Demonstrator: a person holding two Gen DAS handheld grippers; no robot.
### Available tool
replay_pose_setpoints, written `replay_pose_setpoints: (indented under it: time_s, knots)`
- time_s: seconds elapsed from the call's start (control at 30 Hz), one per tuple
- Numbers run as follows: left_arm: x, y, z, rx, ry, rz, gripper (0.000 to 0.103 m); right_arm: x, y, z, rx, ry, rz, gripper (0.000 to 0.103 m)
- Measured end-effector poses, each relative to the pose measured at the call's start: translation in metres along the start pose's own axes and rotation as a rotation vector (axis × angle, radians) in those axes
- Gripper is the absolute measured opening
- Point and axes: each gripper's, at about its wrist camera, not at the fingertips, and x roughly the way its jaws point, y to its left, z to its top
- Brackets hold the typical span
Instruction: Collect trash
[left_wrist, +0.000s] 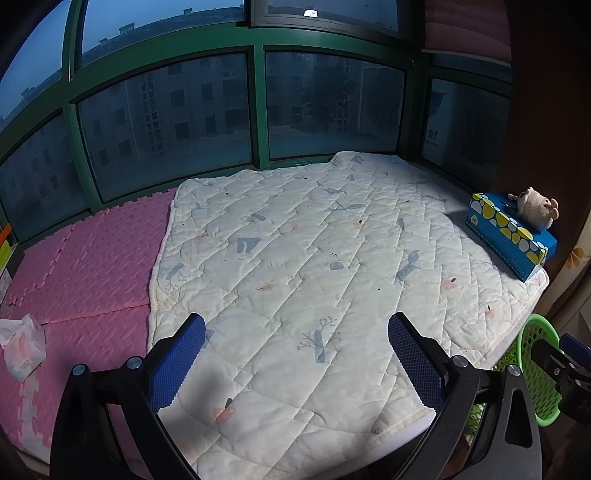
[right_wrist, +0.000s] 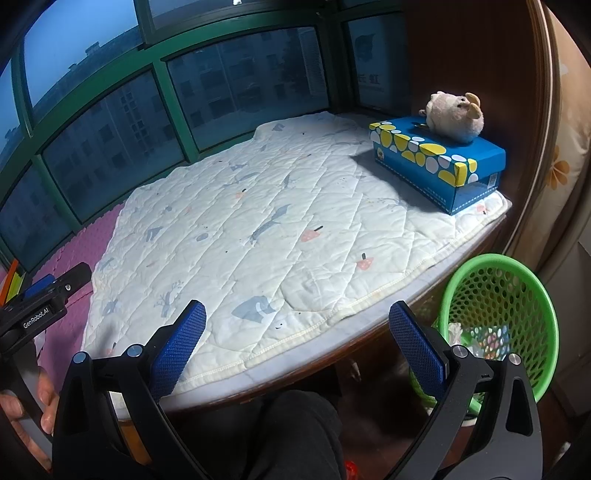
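Blue pads on the left tool (left_wrist: 295, 345) sit wide apart and hold nothing. It hangs over the near edge of a white quilt (left_wrist: 314, 251) with little birds and trees on it. The right tool (right_wrist: 297, 332) is spread wide and bare too, over the near right edge of the quilt.

Out to the left, on the pink foam mat (left_wrist: 92, 258), lies a crumpled tissue pack (left_wrist: 22, 347). It looks like the trash to pick up. It is likely very light and soft, so it should squash easily. A pinch across its puffy middle would likely hold best.

Down on the right stands a green basket (right_wrist: 517, 266) with some scraps inside. Far right, a small plush toy (right_wrist: 454, 116) sits on a blue tissue box (right_wrist: 439, 162).
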Motion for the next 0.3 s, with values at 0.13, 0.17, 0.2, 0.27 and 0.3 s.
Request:
replay_pose_setpoints:
  time_s: [0.13,0.17,0.2,0.27,0.3]
  knots:
    - [0.0001,-0.0009,-0.0006,0.0,0.005,-0.001,0.096,-0.0001,-0.0002,-0.0001,0.001,-0.002,0.0,0.098]
    - [0.0,-0.001,-0.0006,-0.001,0.005,0.0,0.096,0.0,-0.0001,-0.0002,0.001,-0.001,0.001,0.098]
    - [0.0,-0.0008,-0.0007,-0.002,0.005,0.001,0.096,-0.0001,-0.0002,-0.0001,0.003,-0.001,0.002,0.098]
    - [0.0003,-0.0004,-0.0008,-0.005,0.007,-0.003,0.096,0.0,0.0004,-0.0002,0.003,-0.001,0.001,0.098]
    - [0.0006,-0.0005,-0.0008,-0.005,0.007,0.0,0.096,-0.0002,0.0002,-0.0001,0.004,-0.002,0.0,0.098]
